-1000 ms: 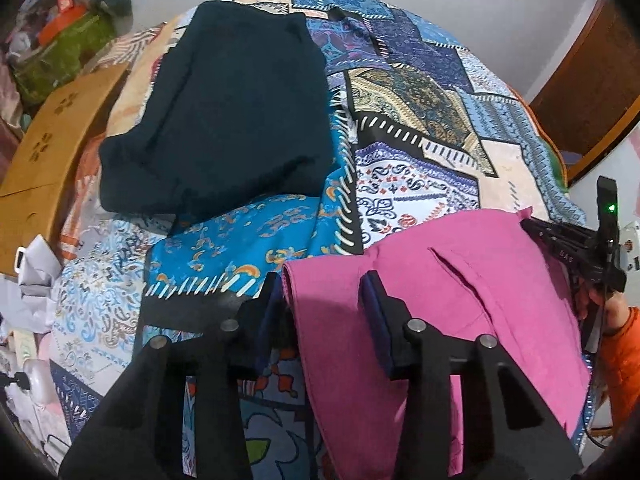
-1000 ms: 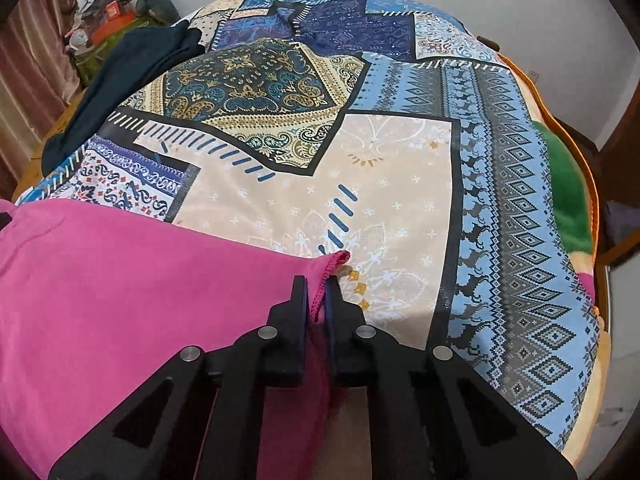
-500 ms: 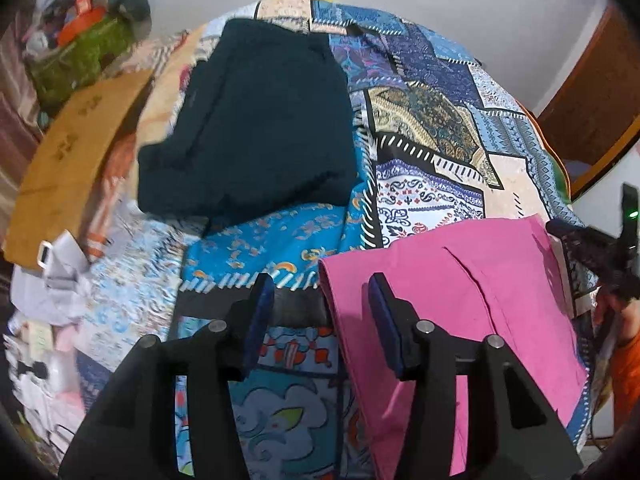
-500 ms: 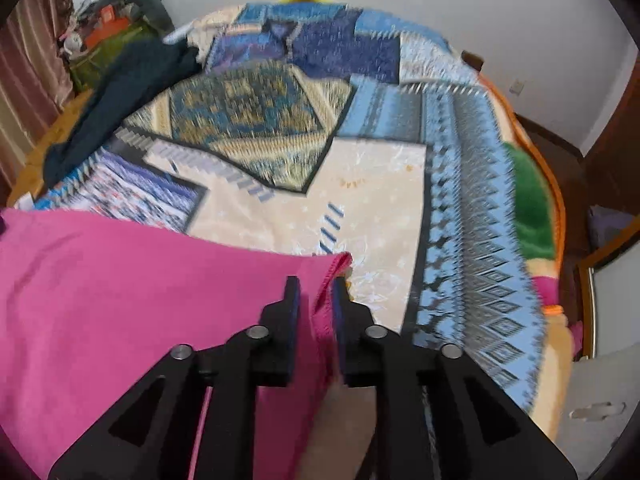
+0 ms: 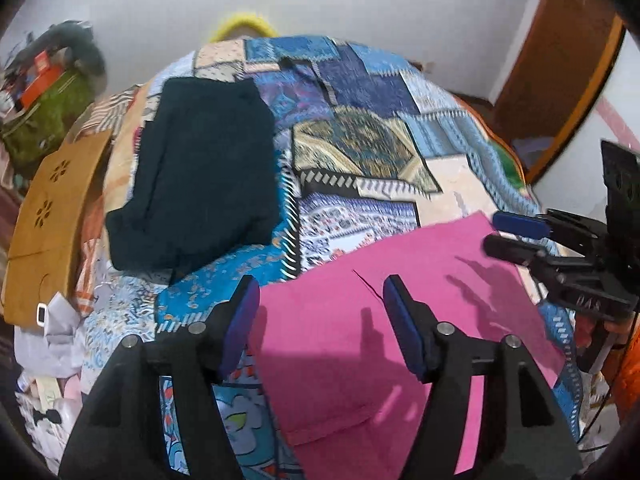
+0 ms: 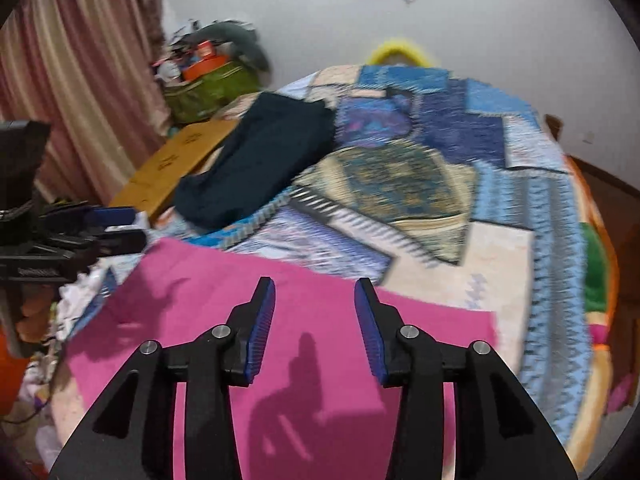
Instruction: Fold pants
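Observation:
Pink pants (image 5: 400, 332) lie flat and folded on the patterned bedspread (image 5: 360, 152), also in the right wrist view (image 6: 280, 320). My left gripper (image 5: 318, 300) is open and empty, raised above the pants' left edge. My right gripper (image 6: 314, 300) is open and empty, raised above the middle of the pants. The right gripper also shows at the right of the left wrist view (image 5: 504, 232), and the left gripper shows at the left of the right wrist view (image 6: 120, 226).
Folded dark pants (image 5: 200, 172) lie on the bed's far left. A brown wooden board (image 5: 52, 208) and a green bag (image 5: 44, 116) stand left of the bed. A wooden door (image 5: 560, 68) is at the right, a curtain (image 6: 72, 80) at the left.
Both grippers opened, let go of the pink pants and lifted up and back. The pants now lie flat on the bed.

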### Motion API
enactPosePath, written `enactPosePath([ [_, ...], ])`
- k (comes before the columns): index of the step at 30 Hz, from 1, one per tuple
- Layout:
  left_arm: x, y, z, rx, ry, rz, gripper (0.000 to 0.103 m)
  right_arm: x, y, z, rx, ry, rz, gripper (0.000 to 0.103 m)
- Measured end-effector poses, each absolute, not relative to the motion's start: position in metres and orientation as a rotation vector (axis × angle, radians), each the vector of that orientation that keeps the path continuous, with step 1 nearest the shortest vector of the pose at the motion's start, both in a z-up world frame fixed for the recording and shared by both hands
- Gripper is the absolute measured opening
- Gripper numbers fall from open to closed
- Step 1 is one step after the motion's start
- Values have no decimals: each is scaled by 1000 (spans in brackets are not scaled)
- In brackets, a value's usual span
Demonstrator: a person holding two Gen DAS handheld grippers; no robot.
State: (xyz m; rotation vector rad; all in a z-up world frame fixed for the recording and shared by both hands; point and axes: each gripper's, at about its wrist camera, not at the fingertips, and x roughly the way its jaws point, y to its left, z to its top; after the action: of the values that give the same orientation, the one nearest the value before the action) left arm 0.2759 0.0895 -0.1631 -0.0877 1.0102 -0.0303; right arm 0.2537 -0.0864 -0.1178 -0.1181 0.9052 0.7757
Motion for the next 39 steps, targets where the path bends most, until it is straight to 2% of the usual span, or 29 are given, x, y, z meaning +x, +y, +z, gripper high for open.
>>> enactPosePath([
  [4,285,77,-189,-45,1103,-70,64,258,-67,-144,-107,1017,816,38],
  [7,285,73,-209,-16,1178,-83,66,260,-60,-167,-120,1127,821,43],
  [9,279,72,-211,3,1173,-85,70,255,-60,-184,-140,1188,813,57],
  [12,267,70,-209,59,1151,-81,74,240,-71,-182,-156,1128,795,69],
  [23,229,71,-197,81,1107,-53,82,204,-132,-173,-42,1112,721,72],
  [30,202,81,-188,87,1077,0,93,176,-171,-175,-81,1105,624,72],
  [39,169,97,-183,23,1051,60,95,155,-201,-177,-24,1123,550,72],
])
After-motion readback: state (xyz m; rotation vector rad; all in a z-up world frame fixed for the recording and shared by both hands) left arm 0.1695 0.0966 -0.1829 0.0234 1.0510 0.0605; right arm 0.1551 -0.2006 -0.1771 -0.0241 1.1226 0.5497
